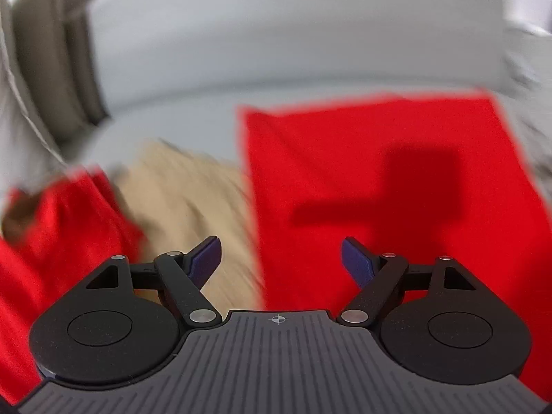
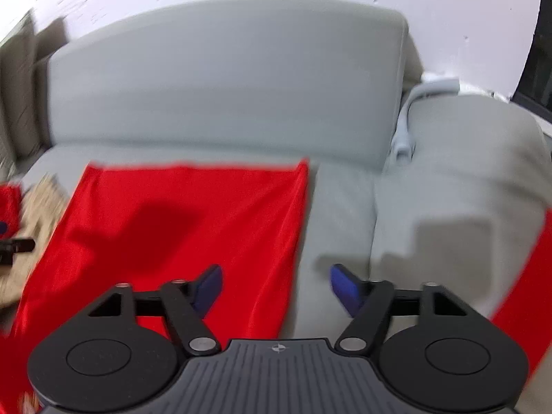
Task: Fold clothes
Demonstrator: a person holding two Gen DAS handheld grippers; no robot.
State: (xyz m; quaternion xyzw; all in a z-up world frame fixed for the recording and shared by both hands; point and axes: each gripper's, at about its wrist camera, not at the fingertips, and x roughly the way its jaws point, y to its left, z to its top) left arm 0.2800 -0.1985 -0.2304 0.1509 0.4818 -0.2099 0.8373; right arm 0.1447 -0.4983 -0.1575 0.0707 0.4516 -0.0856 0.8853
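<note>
One red garment [image 2: 193,220] lies spread flat on the grey sofa seat [image 2: 338,200], its far edge straight and near the backrest. Judged thin, light, limp and rather slick: it should slide and sag when lifted, so hold it at corners or along an edge, pinching through the layers. Beside it lie a beige cloth [image 1: 186,200] and another red piece [image 1: 65,220]. Left gripper [image 1: 280,262] is spread, holding nothing. Right gripper [image 2: 274,289] likewise shows its jaws apart and empty.

We look steeply down from each wrist over its own claw, close above the flat bright red cloth [image 1: 379,179] [image 2: 193,214] on the pale grey cushioned sofa [image 1: 276,41] [image 2: 224,79], which both views share.
</note>
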